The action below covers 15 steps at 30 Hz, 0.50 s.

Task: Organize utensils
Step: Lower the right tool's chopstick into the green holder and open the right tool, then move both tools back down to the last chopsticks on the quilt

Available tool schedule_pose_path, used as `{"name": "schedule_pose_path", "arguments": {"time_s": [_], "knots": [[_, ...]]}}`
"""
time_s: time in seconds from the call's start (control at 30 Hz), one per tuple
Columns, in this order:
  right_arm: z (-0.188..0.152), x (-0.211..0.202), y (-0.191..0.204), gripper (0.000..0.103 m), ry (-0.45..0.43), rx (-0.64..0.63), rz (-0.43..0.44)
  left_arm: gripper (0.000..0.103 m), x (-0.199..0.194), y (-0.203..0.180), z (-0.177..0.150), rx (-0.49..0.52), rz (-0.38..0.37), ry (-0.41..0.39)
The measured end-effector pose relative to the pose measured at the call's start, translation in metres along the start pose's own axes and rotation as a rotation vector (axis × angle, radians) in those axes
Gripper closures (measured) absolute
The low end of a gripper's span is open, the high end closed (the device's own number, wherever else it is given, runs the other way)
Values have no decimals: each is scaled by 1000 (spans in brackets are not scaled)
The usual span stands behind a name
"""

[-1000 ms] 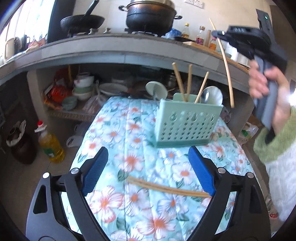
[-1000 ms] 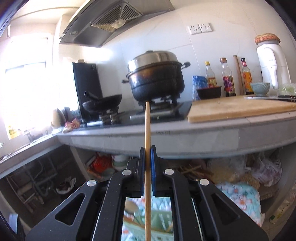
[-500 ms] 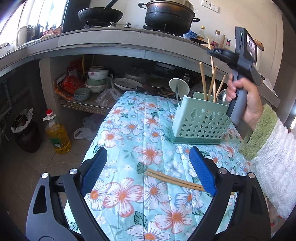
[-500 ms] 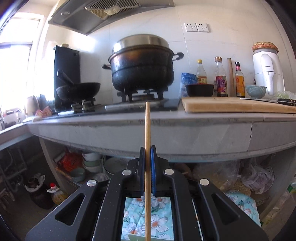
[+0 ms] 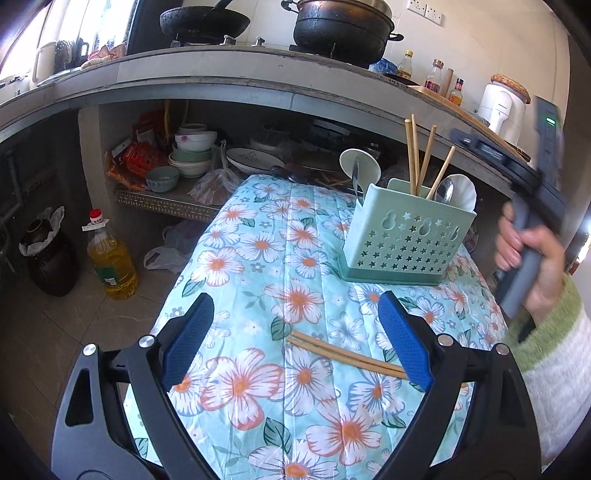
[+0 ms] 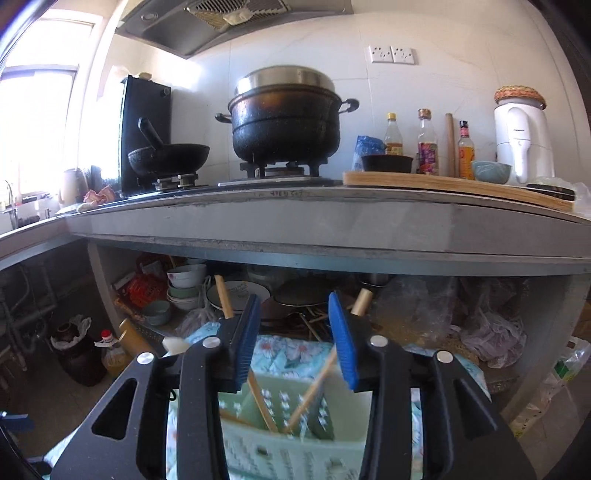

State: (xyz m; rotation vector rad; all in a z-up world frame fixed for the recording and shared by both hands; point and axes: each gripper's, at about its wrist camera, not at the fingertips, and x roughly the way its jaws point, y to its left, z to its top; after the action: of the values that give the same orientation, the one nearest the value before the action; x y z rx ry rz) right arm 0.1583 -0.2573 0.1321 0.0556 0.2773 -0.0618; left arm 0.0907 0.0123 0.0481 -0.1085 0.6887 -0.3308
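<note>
On white appliance (image 6: 520,138), brand lettering, unreadable

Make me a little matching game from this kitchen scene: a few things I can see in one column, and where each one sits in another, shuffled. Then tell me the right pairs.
Things:
1. pair of chopsticks
2. green utensil holder
3. black pot
4. oil bottle

Places:
A. on the floor beside the table
B. on the stove burner
C. lying flat on the flowered tablecloth
D. standing at the far end of the tablecloth, with chopsticks upright in it

Pairs: 1-C, 2-D, 3-B, 4-A
</note>
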Motion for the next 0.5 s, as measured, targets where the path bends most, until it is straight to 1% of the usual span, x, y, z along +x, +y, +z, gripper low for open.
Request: {"name": "schedule_pose_path", "arguments": {"time_s": [0.03,0.1,0.2,0.3,0.37,0.43,0.47,0.5], "knots": [[-3,-12,-3,59,-1,2,-2,17,1,-1,-1,0,-2,5],[-10,-38,-12,57,2,18,1,17,2,-2,-3,-1,-9,11],[-22,-67,-24,54,57,45,24,17,6,-4,-6,-12,-28,38],[-40,-81,-31,52,183,79,73,17,12,-4,-13,-38,-58,75],[-59,-84,-36,52,297,118,106,17,18,-5,-20,-63,-92,109],[-82,-86,-38,52,409,160,117,17,28,-6,-29,-99,-150,167],[-92,-85,-39,52,452,179,118,18,33,-7,-33,-117,-180,191],[-104,-85,-40,52,505,205,113,24,40,-7,-39,-151,-220,230]]}}
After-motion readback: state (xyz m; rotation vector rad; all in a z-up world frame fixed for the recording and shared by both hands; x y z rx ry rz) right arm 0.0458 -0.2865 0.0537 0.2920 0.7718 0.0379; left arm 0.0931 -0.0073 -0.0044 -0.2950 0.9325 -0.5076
